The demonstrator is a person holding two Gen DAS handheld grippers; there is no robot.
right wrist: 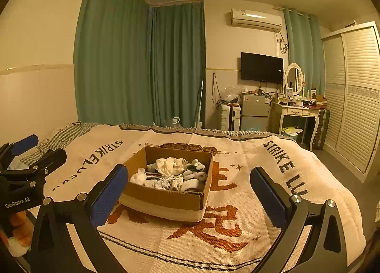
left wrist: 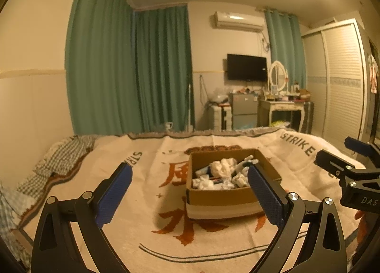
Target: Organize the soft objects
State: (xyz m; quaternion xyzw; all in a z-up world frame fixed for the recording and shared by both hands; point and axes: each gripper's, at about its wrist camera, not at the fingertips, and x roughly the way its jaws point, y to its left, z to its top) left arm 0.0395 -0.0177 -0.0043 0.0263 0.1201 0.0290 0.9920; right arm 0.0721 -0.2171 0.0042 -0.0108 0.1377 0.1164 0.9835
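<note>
You see an open cardboard box [right wrist: 166, 195] sitting flat on the bed, holding a loose heap of mostly white socks [right wrist: 175, 173], with a crumpled cream cloth [right wrist: 169, 163] on top.

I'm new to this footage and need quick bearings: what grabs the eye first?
An open brown cardboard box heaped with white rolled socks and soft cloths sits mid-bed on a cream woven blanket with rust-orange characters. Both the left gripper and right gripper hover before it, jaws open and empty. Teal curtains hang behind.
</note>
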